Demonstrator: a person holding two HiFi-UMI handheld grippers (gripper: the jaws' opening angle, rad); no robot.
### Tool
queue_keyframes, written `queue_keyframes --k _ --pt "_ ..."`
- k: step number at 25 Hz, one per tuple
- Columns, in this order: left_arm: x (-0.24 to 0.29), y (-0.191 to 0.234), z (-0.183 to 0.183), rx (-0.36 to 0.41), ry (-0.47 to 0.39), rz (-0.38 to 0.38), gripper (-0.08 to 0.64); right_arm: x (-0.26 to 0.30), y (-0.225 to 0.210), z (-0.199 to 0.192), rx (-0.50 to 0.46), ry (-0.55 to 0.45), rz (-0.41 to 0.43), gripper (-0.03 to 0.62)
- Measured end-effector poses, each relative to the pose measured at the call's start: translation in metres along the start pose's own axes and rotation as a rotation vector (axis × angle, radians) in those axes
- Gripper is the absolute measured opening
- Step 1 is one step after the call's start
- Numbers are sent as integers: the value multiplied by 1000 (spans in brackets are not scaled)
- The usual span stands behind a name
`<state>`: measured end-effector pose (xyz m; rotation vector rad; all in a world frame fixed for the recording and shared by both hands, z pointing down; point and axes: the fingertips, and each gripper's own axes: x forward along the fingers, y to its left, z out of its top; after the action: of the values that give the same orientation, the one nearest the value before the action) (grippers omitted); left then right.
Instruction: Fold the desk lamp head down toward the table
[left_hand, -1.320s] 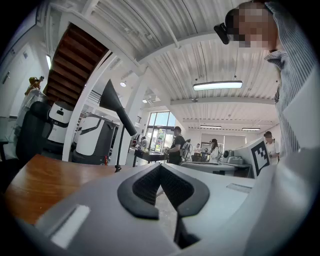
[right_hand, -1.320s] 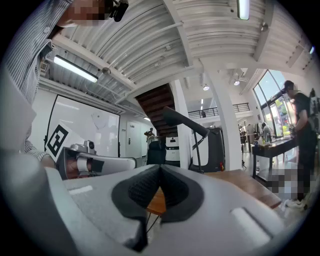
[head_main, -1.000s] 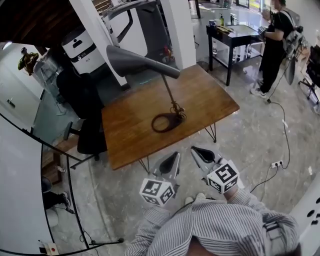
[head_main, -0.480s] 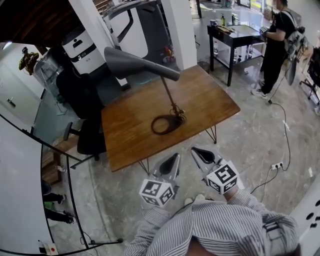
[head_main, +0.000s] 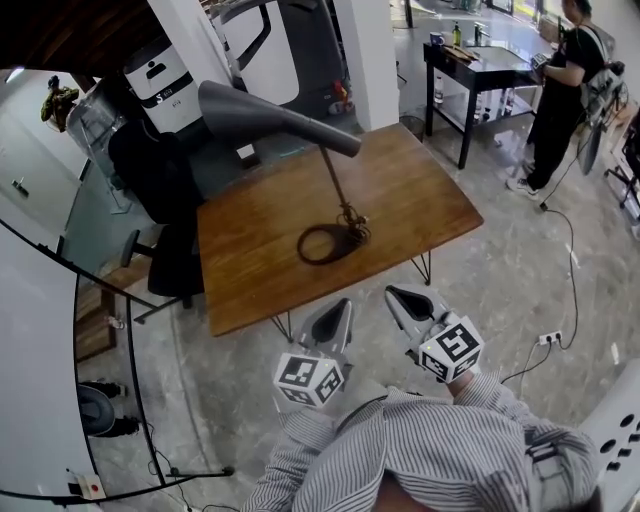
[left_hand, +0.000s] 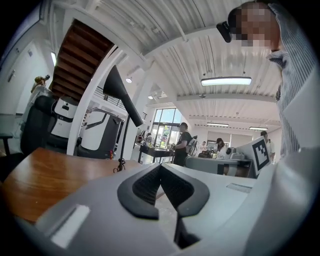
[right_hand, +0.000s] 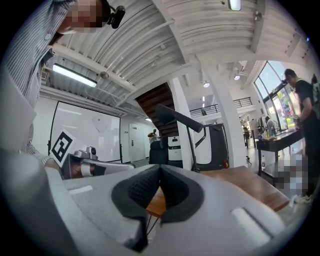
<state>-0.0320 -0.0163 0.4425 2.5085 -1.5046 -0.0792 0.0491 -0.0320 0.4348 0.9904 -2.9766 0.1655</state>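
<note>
The desk lamp stands on the wooden table (head_main: 410, 190). Its grey cone head (head_main: 262, 114) is raised high on a thin stem (head_main: 335, 185) above a dark ring base (head_main: 320, 243). My left gripper (head_main: 341, 304) and right gripper (head_main: 394, 293) hover side by side just off the table's near edge, both shut and empty, pointing level at the lamp. From the left gripper (left_hand: 161, 167) the lamp head (left_hand: 119, 90) shows up and to the left. Past the right gripper (right_hand: 160, 168) the lamp head (right_hand: 176, 117) shows straight ahead above the tabletop (right_hand: 250, 182).
A black office chair (head_main: 160, 210) stands at the table's left, with a white machine (head_main: 163, 85) behind it. At the far right a person (head_main: 562, 85) stands by a black side table (head_main: 478, 65). A cable and power strip (head_main: 548, 338) lie on the floor at right.
Both grippers have edged a little toward the table's near edge, still shut. The lamp has not moved.
</note>
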Motion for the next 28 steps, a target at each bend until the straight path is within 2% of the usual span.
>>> queue_keyframes --k 3,8,10,13,16,20,23,28 --pt "3 29 24 67 -42 71 5 9 -10 3 4 -19 20 2" --pt "11 95 104 213 -157 161 11 60 -45 8 -114 14 62 2" --pt "16 121 133 258 -188 181 20 86 -65 16 -157 20 37 3" --pt "24 155 172 306 -234 190 23 124 -87 24 -160 12 -13 18" --pt "36 183 203 335 -269 181 31 157 -98 24 -164 20 -42 23" --pt "56 204 231 357 -269 122 98 191 -113 22 -183 33 -79 37" --pt "70 210 246 378 -274 84 107 207 -123 21 -181 43 -103 49" --pt "79 208 266 396 -300 21 114 227 -129 17 -178 59 -96 66"
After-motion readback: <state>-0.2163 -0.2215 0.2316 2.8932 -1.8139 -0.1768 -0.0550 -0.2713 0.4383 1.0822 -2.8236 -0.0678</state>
